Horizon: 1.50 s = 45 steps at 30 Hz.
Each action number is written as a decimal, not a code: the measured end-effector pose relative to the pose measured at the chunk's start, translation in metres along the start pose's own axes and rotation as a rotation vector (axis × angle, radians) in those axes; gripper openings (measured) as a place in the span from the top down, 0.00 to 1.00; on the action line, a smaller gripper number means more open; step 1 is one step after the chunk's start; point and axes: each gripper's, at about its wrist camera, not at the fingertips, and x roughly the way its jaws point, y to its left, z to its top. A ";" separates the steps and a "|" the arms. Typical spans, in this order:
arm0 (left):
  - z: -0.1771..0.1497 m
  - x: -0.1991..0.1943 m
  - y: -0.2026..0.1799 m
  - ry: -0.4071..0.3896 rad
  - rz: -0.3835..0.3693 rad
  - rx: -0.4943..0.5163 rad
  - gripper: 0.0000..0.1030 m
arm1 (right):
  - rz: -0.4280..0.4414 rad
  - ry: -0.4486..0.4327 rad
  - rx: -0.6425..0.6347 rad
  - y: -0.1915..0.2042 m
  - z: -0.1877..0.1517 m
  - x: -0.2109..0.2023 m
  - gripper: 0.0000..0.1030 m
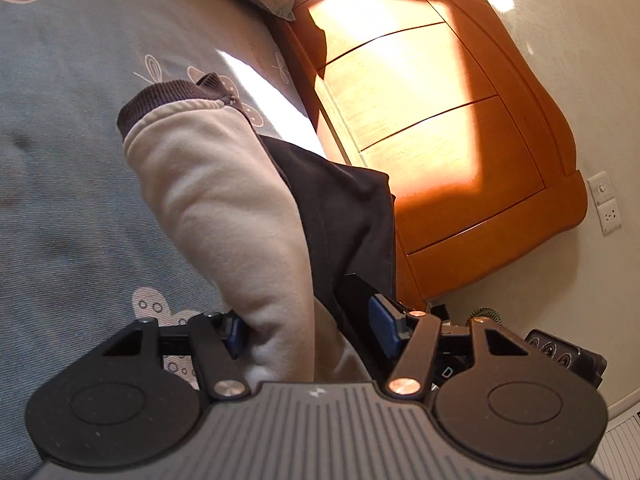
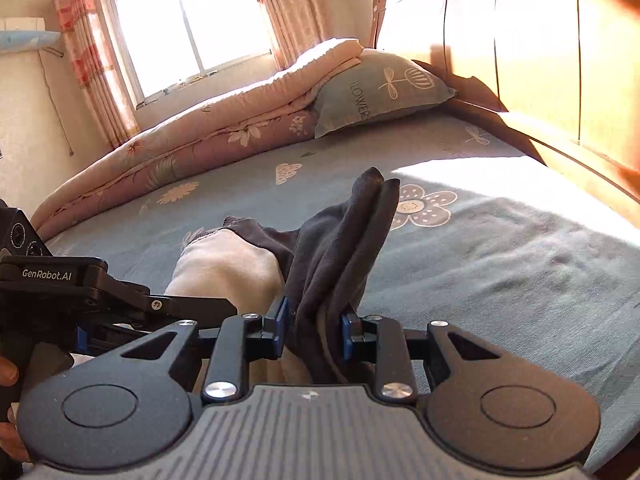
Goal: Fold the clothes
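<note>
A garment with a beige fleece inside and dark grey outer cloth hangs over the blue-grey bed sheet. My left gripper is shut on a thick bunch of it, beige and dark layers between the blue pads. My right gripper is shut on the dark grey folds, with the beige part to its left. The left gripper's body shows close beside it. The garment's dark ribbed cuff points away over the bed.
A wooden headboard runs along the bed's right side. A patterned pillow and a rolled pink quilt lie at the far end under a window. A wall socket sits beside the headboard.
</note>
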 end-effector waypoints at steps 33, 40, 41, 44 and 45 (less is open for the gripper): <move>0.052 0.181 0.025 0.145 -0.106 -0.089 0.34 | -0.330 -0.009 0.129 -0.229 0.050 0.070 0.58; 0.069 0.189 0.066 0.052 -0.187 -0.292 0.27 | -0.265 -0.103 0.174 -0.226 0.054 0.038 0.47; 0.072 0.192 0.067 0.043 -0.194 -0.301 0.27 | -0.245 -0.101 0.166 -0.221 0.054 0.039 0.47; 0.082 0.199 0.062 0.007 -0.183 -0.289 0.27 | -0.175 -0.075 0.150 -0.210 0.054 0.048 0.47; 0.085 0.199 0.057 0.001 -0.174 -0.263 0.27 | -0.155 -0.064 0.146 -0.208 0.053 0.052 0.47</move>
